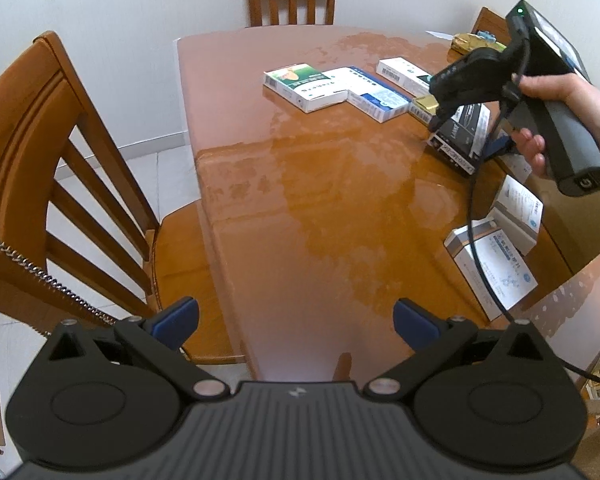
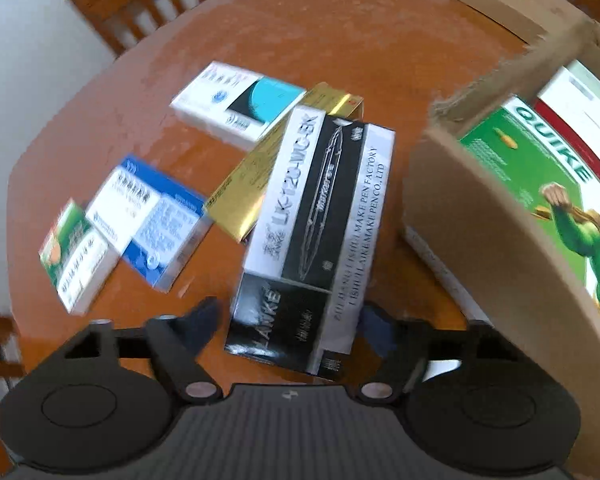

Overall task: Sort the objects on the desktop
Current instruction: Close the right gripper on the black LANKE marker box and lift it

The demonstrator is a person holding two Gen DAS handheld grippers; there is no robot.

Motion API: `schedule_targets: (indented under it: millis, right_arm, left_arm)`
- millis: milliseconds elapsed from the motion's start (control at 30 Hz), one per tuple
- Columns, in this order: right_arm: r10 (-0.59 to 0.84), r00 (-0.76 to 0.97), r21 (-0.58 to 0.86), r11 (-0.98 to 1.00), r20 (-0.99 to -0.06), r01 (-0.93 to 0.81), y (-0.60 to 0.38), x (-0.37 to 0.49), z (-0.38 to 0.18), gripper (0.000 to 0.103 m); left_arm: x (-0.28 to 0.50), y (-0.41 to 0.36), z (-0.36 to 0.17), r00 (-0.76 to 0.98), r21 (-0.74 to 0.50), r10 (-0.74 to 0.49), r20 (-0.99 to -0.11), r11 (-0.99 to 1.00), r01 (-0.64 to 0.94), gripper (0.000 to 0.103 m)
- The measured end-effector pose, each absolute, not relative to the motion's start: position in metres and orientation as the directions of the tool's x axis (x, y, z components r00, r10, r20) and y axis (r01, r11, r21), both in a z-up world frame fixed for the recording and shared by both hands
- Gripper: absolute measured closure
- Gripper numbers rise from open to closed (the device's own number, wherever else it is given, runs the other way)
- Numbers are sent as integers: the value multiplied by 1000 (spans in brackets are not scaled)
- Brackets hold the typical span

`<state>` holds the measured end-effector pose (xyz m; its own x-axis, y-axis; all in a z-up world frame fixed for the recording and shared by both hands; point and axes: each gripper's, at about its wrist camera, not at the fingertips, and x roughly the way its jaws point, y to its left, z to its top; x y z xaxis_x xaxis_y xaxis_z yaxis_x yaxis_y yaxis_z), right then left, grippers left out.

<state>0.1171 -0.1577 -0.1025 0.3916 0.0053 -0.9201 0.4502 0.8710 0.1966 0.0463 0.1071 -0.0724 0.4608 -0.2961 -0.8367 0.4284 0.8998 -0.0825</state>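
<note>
Glossy black-and-white rectangular pen carton (image 2: 312, 236) lying on polished wooden surface (image 2: 340, 48), long axis running away from right gripper (image 2: 296, 326), jaws straddling near end, grip uncertain through blur. Open brown corrugated cardboard box (image 2: 480, 216) beside, seen only by right wrist. Left gripper (image 1: 296, 320) hovering, jaws released, seen only by left wrist.

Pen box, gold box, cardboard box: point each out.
pen box (image 2: 320, 216), right wrist view, black top face
gold box (image 2: 244, 188), right wrist view, shiny top face
cardboard box (image 2: 472, 208), right wrist view, near brown wall
</note>
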Motion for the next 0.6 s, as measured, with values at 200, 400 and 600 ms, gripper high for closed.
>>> schedule_targets:
  millis: [200,400,600]
  right_arm:
    - [73,345,205,909,-936,363,-145,109,-100,28]
    - [254,287,323,919,-924,227,-116,93,-90,28]
    - [443,205,480,857,-873,190,-98,86,-93,29]
  left_arm:
    - [47,109,-73,464,-89,-299,-834,902,421,0]
    - [44,105,-72,462,-88,-307,-832,895,437,0]
    - [39,103,-67,468,-74,-303,-830,891,447,0]
